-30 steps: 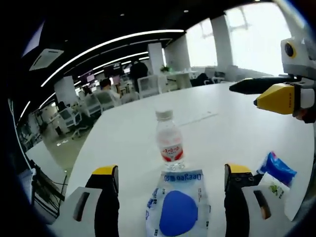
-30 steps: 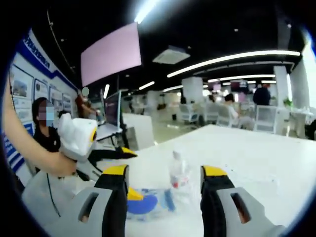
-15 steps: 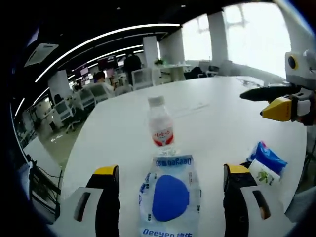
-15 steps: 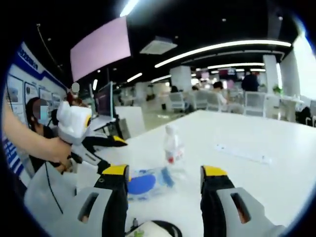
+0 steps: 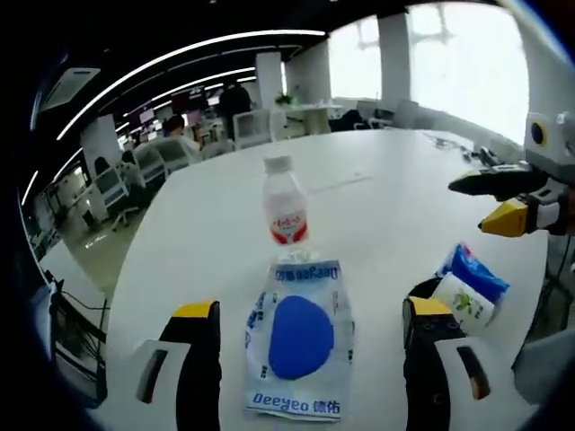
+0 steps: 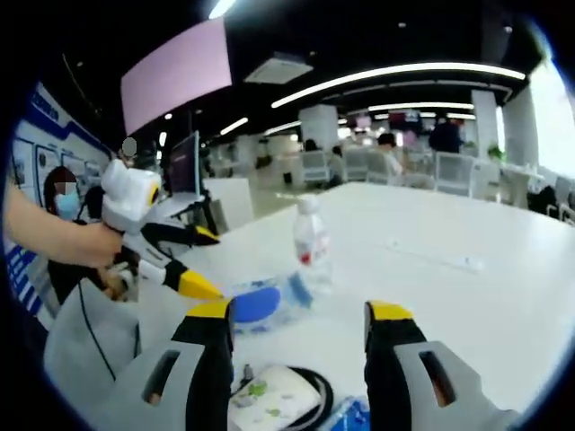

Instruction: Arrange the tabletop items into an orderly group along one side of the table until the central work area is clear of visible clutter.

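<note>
Yellow-tipped and parted, the left gripper [image 5: 305,314] hangs over a white table [image 5: 395,206] with nothing between its jaws; the flat blue-and-white wipes pack [image 5: 299,337] lies on the table in the gap below them. Over the past second this view has drawn back: the pack, cut off at the frame's lower edge a moment ago, now shows whole, its printed end included, and the small water bottle [image 5: 285,210] standing upright just beyond it looks farther off. A blue-and-white wrapped packet [image 5: 469,285] lies beside the right-hand jaw.

The right gripper [image 6: 292,312], jaws likewise apart and empty, has also pulled away from the pair. In its view the bottle [image 6: 311,239] and pack [image 6: 266,302] sit further out than before, and a white pouch with a black band [image 6: 278,400] has come into sight near its jaws, with a scrap of blue wrapper at the bottom edge. The left gripper enters from the left, held in a person's hand [image 6: 97,244].

Nothing appears to have been carried anywhere; judging by the scatter, grouping the items along one side has yet to begin
</note>
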Motion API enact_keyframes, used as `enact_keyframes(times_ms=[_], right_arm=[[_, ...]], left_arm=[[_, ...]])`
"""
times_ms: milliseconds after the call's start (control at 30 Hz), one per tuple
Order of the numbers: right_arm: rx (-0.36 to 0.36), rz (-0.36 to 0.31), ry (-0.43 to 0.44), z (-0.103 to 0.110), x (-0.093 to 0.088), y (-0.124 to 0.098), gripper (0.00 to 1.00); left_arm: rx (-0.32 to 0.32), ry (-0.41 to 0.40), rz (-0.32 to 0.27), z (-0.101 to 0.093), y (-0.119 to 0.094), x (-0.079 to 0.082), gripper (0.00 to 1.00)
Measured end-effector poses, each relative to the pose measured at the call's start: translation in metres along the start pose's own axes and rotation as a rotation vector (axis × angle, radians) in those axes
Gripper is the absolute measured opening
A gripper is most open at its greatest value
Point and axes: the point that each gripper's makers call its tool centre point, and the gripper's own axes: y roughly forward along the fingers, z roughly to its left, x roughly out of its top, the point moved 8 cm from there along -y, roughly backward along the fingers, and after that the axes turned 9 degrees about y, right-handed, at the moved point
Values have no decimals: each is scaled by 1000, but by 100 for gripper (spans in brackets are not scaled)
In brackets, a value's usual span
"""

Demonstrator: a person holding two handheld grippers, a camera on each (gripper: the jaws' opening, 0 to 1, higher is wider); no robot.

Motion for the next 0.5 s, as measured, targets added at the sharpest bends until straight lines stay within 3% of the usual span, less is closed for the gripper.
enact_keyframes(times_ms=[500], right_arm=[[-44,-6,74,-1,-15,-26,55]], left_arm=[[-23,-12,40,-13,-9,-16,79]])
